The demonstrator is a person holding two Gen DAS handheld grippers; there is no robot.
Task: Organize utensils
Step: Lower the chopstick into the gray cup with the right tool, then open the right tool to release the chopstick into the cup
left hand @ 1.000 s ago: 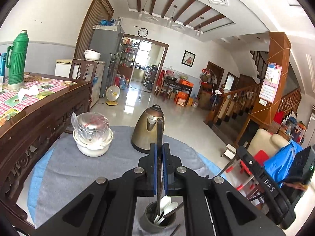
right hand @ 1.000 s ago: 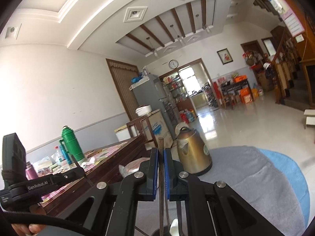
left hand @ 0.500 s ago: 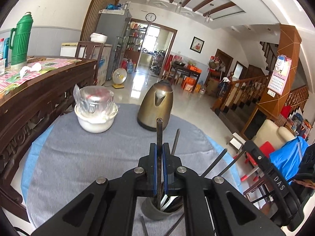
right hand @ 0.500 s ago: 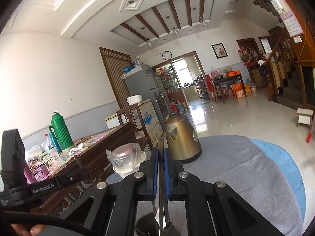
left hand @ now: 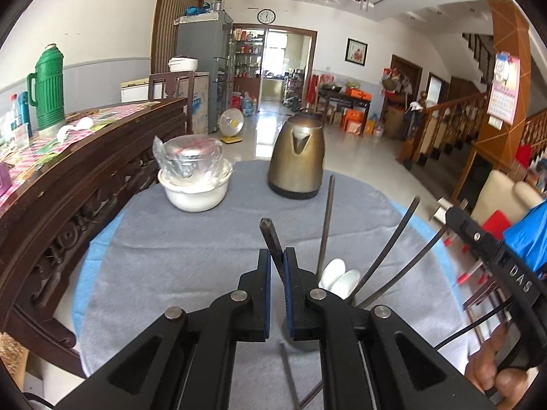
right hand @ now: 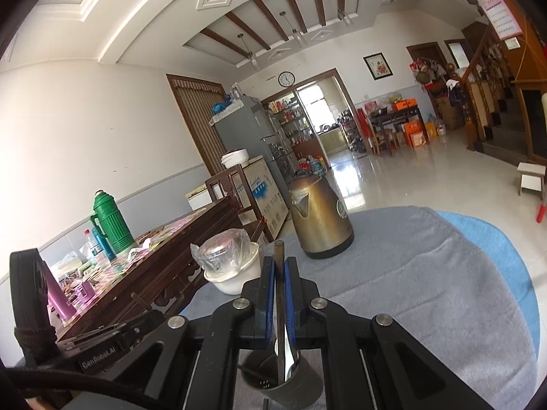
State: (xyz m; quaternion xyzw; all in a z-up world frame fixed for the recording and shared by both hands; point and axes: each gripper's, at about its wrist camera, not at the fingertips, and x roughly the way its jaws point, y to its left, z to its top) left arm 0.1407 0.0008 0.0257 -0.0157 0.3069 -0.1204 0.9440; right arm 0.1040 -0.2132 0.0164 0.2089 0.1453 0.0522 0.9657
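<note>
My left gripper [left hand: 277, 266] hovers over the dark grey utensil holder [left hand: 304, 341], which it mostly hides. Its jaws are opening. A dark flat stick [left hand: 270, 235] leans to the left in the gap, loose between the blue pads. White spoons [left hand: 338, 280] and several dark chopsticks [left hand: 326, 225] poke out of the holder. In the right wrist view my right gripper [right hand: 278, 273] is shut on an upright brown chopstick [right hand: 278, 256]. Its lower end reaches into the holder [right hand: 280, 386], beside a metal spoon [right hand: 290, 362].
A brass kettle [left hand: 296, 164] and a white bowl with a plastic-wrapped pot [left hand: 193, 177] stand at the far side of the grey cloth [left hand: 191, 239]. A carved wooden table [left hand: 85, 157] with a green thermos [left hand: 49, 85] runs along the left. A hand [left hand: 492, 376] holds the right tool.
Both grippers have sunk toward the holder. The left stick, upright and pinched before, now leans left in a wider gap. The right gripper still pinches its chopstick.
</note>
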